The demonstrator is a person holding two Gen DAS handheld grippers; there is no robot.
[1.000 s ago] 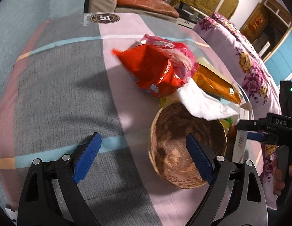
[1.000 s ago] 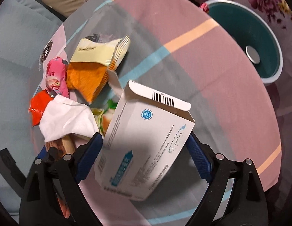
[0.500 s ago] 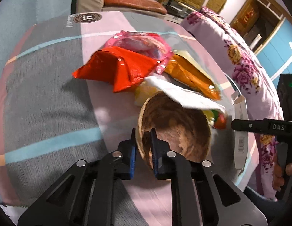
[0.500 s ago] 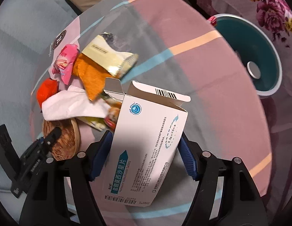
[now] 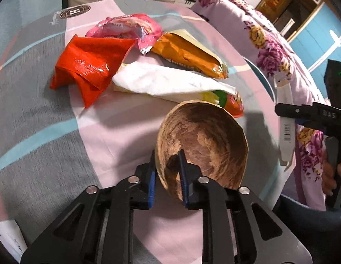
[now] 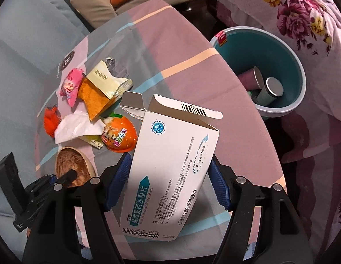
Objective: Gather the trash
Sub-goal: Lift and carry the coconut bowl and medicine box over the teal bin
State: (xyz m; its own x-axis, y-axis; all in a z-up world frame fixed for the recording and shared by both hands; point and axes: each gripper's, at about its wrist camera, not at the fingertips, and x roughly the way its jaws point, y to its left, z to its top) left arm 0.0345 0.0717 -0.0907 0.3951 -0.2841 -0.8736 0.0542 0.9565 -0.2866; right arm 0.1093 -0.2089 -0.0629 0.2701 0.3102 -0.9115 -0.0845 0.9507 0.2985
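Note:
A brown coconut-shell bowl (image 5: 205, 140) tilts up off the striped cloth, its near rim between the pads of my left gripper (image 5: 167, 176). The jaws are opening slightly but still touch both sides of the rim. My right gripper (image 6: 170, 182) is shut on a white medicine box (image 6: 170, 165) with its top flaps open, held above the table. A teal bin (image 6: 278, 110) with paper cups inside stands off the table's right edge. In the left wrist view the box (image 5: 285, 123) and right gripper (image 5: 302, 114) show at the right.
Loose trash lies on the cloth: a red wrapper (image 5: 89, 66), a pink wrapper (image 5: 126, 28), an orange packet (image 5: 188, 55), a white tissue (image 5: 170, 83) and a round orange packet (image 6: 119, 136). A floral bedspread (image 6: 302, 22) lies beyond the bin. A sofa (image 6: 93, 11) sits behind the table.
My left gripper went from wide open to pinching the shell's rim and tipped the shell up. My right gripper closed on the box and carried it up; more of the bin now shows.

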